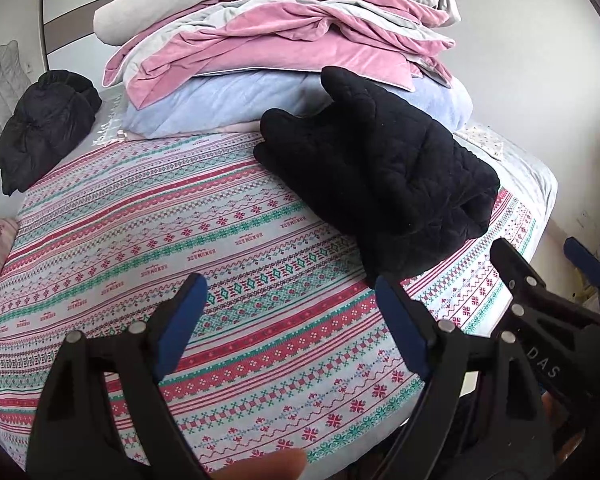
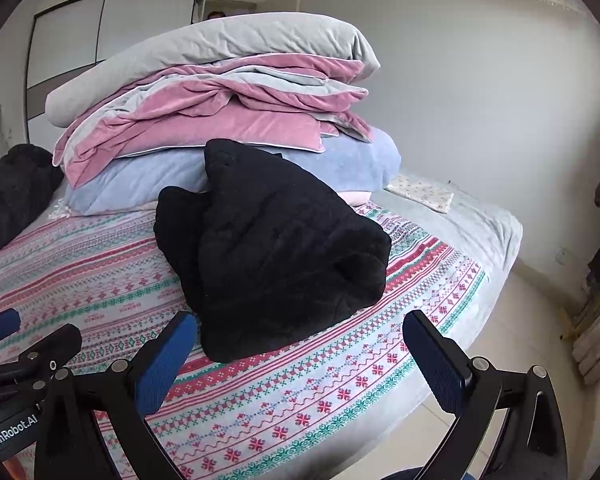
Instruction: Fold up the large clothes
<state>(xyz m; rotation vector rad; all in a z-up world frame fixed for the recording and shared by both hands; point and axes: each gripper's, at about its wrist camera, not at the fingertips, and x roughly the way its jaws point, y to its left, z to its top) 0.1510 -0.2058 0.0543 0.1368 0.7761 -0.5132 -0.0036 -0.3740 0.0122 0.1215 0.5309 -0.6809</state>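
Note:
A black quilted garment (image 1: 384,176) lies folded in a thick bundle on the patterned bedsheet (image 1: 140,264). It also shows in the right wrist view (image 2: 276,252), in the middle of the bed. My left gripper (image 1: 292,316) is open and empty, above the sheet just left of the bundle's near edge. My right gripper (image 2: 300,352) is open and empty, just in front of the bundle's near edge. The right gripper also shows in the left wrist view (image 1: 548,276), at the right. A second black garment (image 1: 44,128) lies bunched at the far left of the bed.
A tall stack of folded quilts (image 1: 284,52), grey, pink and blue, stands behind the bundle, which leans against it. A small floral cloth (image 2: 420,192) lies at the far right of the bed. The bed's edge and the tiled floor (image 2: 500,360) are to the right.

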